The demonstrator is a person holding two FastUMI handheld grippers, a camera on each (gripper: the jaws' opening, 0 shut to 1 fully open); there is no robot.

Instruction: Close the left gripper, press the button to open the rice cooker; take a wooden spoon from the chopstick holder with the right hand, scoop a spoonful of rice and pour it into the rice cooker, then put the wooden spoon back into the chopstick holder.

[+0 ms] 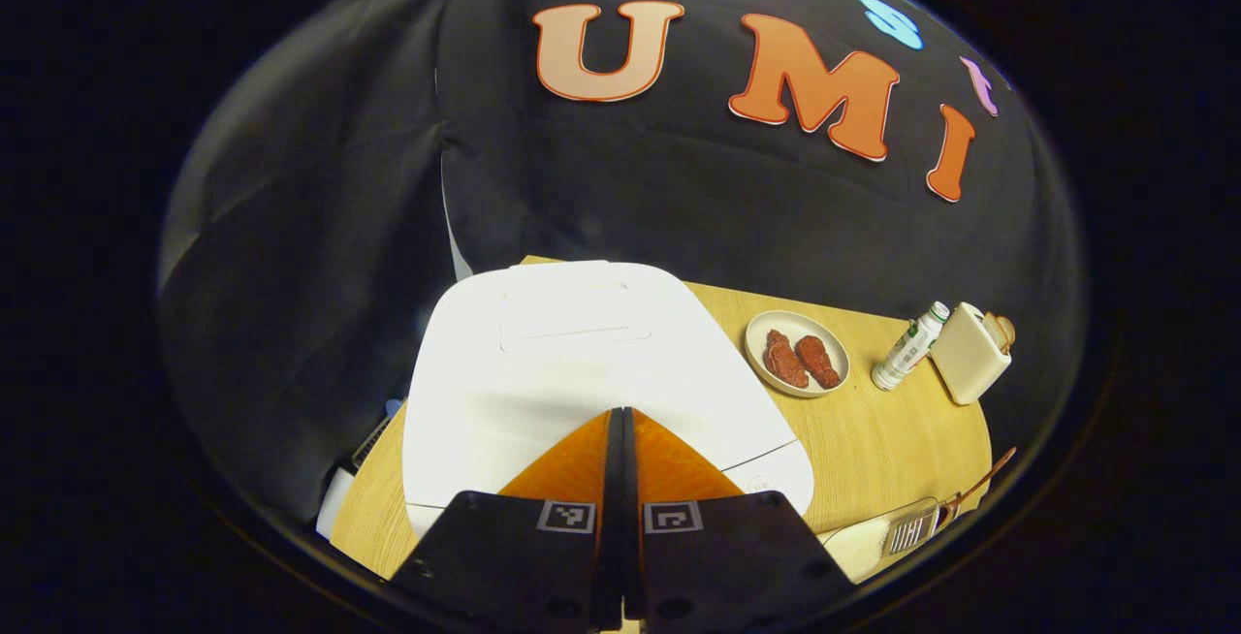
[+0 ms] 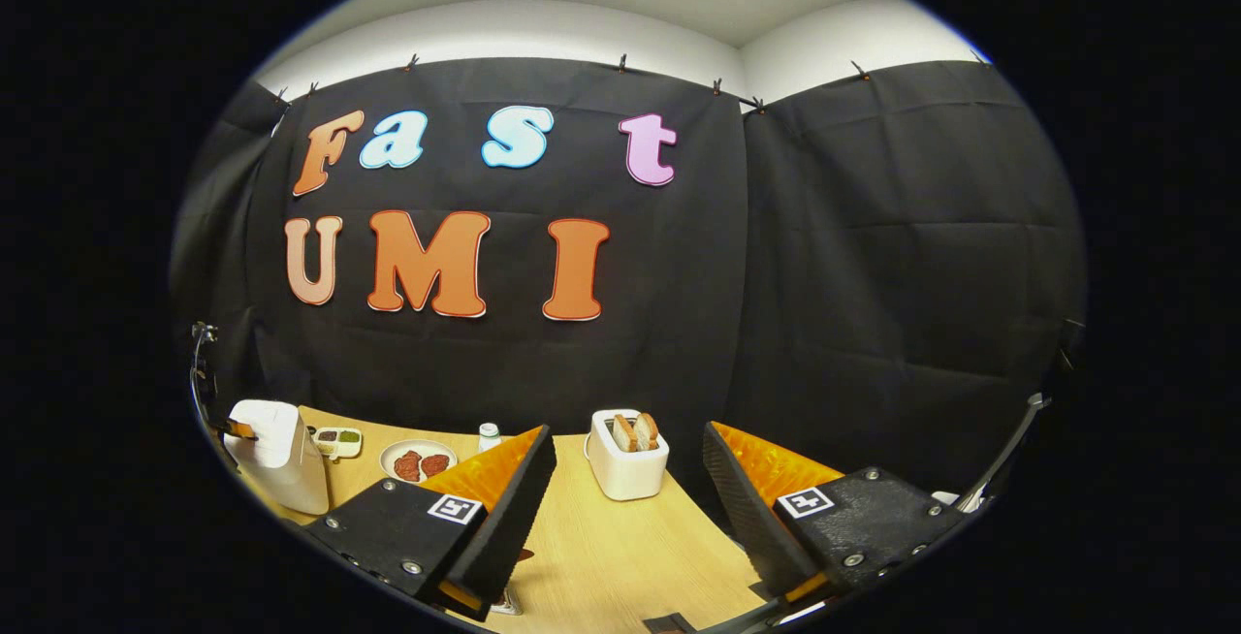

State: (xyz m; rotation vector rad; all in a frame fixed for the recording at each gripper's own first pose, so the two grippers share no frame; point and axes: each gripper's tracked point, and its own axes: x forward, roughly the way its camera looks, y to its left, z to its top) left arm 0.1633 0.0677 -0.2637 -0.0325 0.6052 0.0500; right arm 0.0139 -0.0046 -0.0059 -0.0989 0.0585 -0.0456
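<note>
Step now: pressing the button so the rice cooker (image 1: 601,363) opens. The lid looks flat and closed, so I think this step is not done yet.
Left hand-held gripper (image 1: 621,413): its two fingers are pressed together with no gap, and they hold nothing. The tip sits over the front part of the white lid.
Right hand-held gripper (image 2: 628,464): its fingers are wide apart and hold nothing. It hangs over the near side of the tabletop (image 2: 620,537).
Rice cooker place: at the left edge of the tabletop, big and white. In the right gripper view it is far off at the left side.
Button: I cannot see it clearly. It may be at the front rim of the cooker, close under the closed tip.
How to do it well: keep the fingers closed like one finger. Push straight down on the front rim, slowly, then lift away so the lid can pop up. Do not push the cooker sideways.
Other things: a plate with two brown pieces of food (image 1: 797,353) sits near the back edge, then a small bottle (image 1: 909,347), then a toaster with bread (image 2: 628,454) toward the right end.
Wooden spoon: a thin wooden handle (image 1: 984,481) pokes up near the right front corner. I cannot tell if it is the spoon.
Writing: the bottle label is too small to read. No brand name can be read on the cooker.
</note>
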